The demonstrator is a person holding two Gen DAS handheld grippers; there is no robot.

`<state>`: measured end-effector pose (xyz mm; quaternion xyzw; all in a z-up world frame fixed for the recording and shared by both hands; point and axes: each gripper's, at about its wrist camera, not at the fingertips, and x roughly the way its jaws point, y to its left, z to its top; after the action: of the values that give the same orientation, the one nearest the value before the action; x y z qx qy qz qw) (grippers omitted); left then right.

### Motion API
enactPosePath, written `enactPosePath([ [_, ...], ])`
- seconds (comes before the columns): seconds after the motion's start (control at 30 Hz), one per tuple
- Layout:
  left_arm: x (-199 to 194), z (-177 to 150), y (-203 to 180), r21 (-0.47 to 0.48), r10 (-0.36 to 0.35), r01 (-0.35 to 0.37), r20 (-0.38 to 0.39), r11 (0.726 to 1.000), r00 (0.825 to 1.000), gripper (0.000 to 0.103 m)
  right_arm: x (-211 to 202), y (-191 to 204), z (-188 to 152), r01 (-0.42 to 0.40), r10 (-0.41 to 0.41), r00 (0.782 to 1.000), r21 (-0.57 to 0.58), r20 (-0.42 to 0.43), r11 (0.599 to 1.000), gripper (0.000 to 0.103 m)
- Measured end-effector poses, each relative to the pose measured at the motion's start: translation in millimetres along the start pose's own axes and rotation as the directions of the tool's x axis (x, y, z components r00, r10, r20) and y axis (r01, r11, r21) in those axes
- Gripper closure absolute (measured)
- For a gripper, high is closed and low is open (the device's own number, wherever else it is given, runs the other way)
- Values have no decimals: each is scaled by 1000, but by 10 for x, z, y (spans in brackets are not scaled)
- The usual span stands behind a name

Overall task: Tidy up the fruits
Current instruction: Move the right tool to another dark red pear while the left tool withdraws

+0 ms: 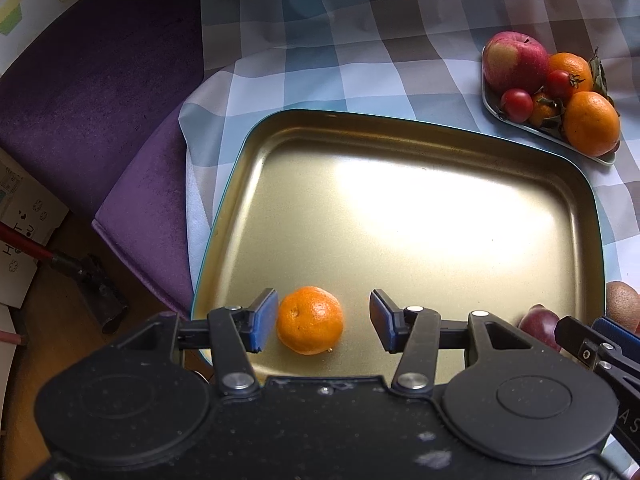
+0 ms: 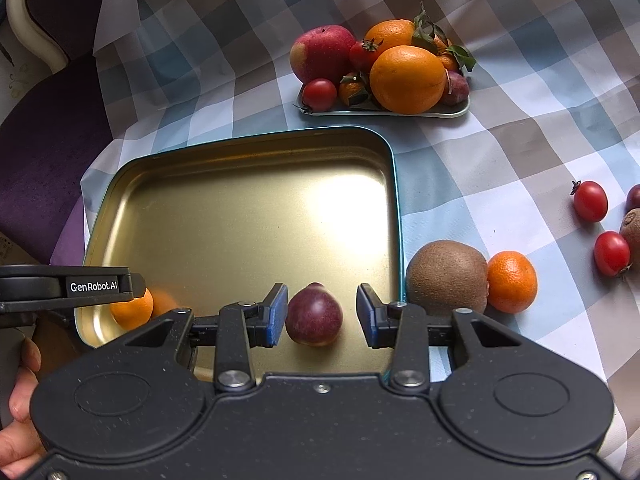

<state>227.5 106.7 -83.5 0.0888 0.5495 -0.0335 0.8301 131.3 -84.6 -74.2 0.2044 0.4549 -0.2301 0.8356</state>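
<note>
The gold tray (image 2: 240, 168) serves as the landmark, and both fruits in play lie on its near edge. At the tray's near-left corner sits a small mandarin (image 1: 310, 320), between the spread fingers of the left gripper (image 1: 324, 320); the left pad looks to be just beside or touching the peel, the right pad stands clear, so the tongs are released, not clamping. I judge this fruit light, with loose, soft skin that dents easily; a gentle squeeze across its widest middle would suit it. Further right, near the middle of the tray's near edge, a dark red plum (image 2: 315, 316) rests between the open fingers of the right gripper (image 2: 322, 316), neither pad pressing it. Its skin looks smooth and likely slippery, the flesh bruisable, so a grip at its broad belly, not the tapered top, seems safest. Just outside the tray's right wall lie a kiwi (image 2: 446, 276) and another mandarin (image 2: 512, 282), touching each other.
</note>
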Motion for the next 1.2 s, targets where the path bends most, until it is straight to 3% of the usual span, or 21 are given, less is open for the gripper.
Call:
enactPosePath([
  [0.4,-134,87,-579,76,-49,46,38,996,998,48,-173,-522,58,22,-24,999,98,21,995,56],
  [0.67,-192,122,-1042,118,-95,89,54,989,994,48,-445,-855,86,20,-32,995,135,91,991,53],
  [1.2,-425,37,-2110,256,-206,187,51,948,977,44,-628,-2025,-97,168,-205,976,355,69,920,53],
])
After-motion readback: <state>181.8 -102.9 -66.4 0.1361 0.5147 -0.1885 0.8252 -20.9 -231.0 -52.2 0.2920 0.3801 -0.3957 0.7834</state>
